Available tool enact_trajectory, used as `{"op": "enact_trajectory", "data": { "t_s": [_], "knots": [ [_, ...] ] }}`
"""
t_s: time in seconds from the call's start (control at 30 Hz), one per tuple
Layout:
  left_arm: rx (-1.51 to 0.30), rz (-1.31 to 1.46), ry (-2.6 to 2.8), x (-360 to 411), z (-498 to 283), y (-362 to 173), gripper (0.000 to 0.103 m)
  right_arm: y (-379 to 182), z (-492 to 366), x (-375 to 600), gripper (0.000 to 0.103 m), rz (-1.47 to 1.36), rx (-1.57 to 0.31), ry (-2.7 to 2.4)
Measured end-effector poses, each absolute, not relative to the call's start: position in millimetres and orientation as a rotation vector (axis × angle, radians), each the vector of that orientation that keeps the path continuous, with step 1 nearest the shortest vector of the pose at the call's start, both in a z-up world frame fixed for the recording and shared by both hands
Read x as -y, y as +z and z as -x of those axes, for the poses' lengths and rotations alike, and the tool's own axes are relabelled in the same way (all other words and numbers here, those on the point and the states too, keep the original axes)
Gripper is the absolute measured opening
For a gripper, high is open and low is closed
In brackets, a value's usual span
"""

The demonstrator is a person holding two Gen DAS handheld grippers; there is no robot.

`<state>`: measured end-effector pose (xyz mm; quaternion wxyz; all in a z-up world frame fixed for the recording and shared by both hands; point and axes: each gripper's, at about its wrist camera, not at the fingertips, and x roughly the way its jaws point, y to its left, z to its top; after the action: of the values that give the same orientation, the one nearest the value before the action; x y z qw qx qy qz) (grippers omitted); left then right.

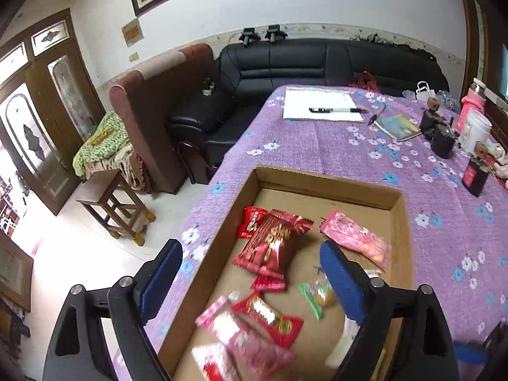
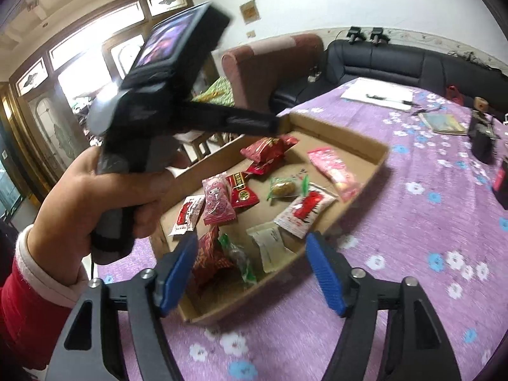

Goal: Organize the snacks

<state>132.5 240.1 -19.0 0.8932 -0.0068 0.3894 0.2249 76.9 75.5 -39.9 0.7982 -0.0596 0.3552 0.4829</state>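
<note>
A shallow cardboard box (image 1: 327, 180) (image 2: 358, 141) sits on the purple flowered tablecloth (image 1: 317, 139) and holds several wrapped snacks. Among them are a big red packet (image 1: 273, 243) (image 2: 265, 150), a pink packet (image 1: 355, 238) (image 2: 333, 168) and a green-edged candy (image 1: 317, 295) (image 2: 284, 187). My left gripper (image 1: 250, 273) is open and empty above the box's near part. My right gripper (image 2: 250, 270) is open and empty over the box's near corner, by a white packet (image 2: 270, 247) and a dark red packet (image 2: 209, 257). The left gripper's body (image 2: 177, 95), held in a hand, shows in the right wrist view.
At the table's far end lie a white notepad with a pen (image 1: 324, 108), a booklet (image 1: 398, 127), dark bottles (image 1: 441, 139), a white jar (image 1: 476, 130) and a pink bottle (image 1: 473, 101). A black sofa (image 1: 301, 66), a brown armchair (image 1: 152, 111) and a wooden stool (image 1: 111, 203) stand beyond the table's left edge.
</note>
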Motion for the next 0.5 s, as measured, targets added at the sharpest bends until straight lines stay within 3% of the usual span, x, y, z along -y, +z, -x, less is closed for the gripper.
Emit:
{"op": "enact_trajectory", "data": {
  "t_s": [0.2,0.5],
  "knots": [
    [-0.78,0.096,0.437,-227.1,-88.8,-7.8,0.094,-25.5,-63.8,-29.3,0.08,0.056,-0.719,0.995],
    [-0.791,0.195,0.485,-211.5,-28.2,-13.7,0.095,-25.5,-37.0,28.8,0.081,0.0,-0.699,0.942]
  ]
}}
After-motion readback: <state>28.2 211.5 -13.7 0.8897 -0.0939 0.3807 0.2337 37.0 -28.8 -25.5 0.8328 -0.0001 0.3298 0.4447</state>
